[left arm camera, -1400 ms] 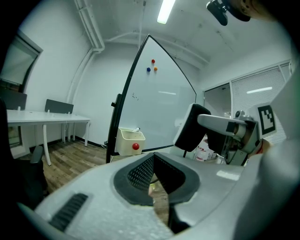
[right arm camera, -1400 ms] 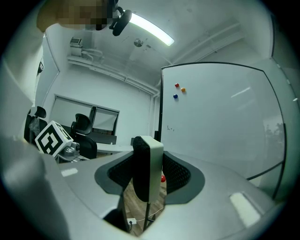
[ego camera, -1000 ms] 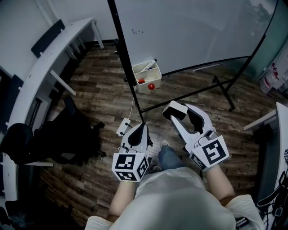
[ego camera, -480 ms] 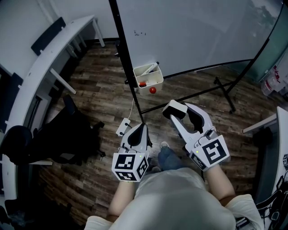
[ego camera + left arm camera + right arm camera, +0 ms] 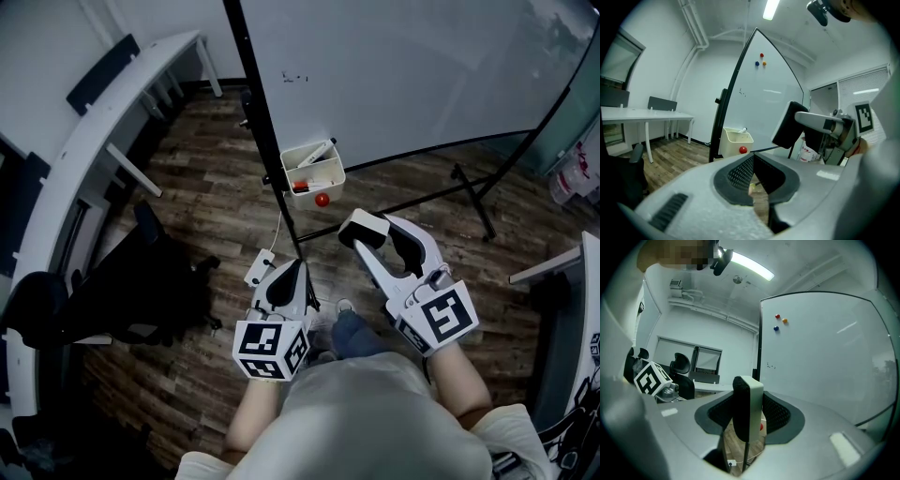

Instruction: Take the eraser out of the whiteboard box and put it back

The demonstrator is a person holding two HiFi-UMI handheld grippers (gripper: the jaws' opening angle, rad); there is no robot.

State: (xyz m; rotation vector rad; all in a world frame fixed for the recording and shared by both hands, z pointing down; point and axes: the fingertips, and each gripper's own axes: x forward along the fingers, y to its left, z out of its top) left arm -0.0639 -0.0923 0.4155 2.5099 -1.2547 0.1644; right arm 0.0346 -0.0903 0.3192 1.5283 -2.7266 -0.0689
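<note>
My right gripper [image 5: 375,232] is shut on the eraser [image 5: 364,228], a white block with a black felt face. In the right gripper view the eraser [image 5: 747,413] stands upright between the jaws. The cream whiteboard box [image 5: 312,167] hangs on the whiteboard [image 5: 403,66] frame ahead of both grippers, with a marker [image 5: 314,155] in it and a red magnet [image 5: 322,200] on its front. My left gripper [image 5: 292,274] is shut with nothing in it, held low at the left. In the left gripper view the box [image 5: 736,140] lies ahead.
A long white desk [image 5: 103,141] runs along the left with a black chair [image 5: 141,281] beside it. The whiteboard stand's black legs [image 5: 469,202] spread over the wood floor. A small white device [image 5: 260,267] on a cable lies by the frame. Another desk edge [image 5: 562,267] is at the right.
The whiteboard box and frame have come nearer to both grippers in the head view. The eraser stays gripped in the right gripper.
</note>
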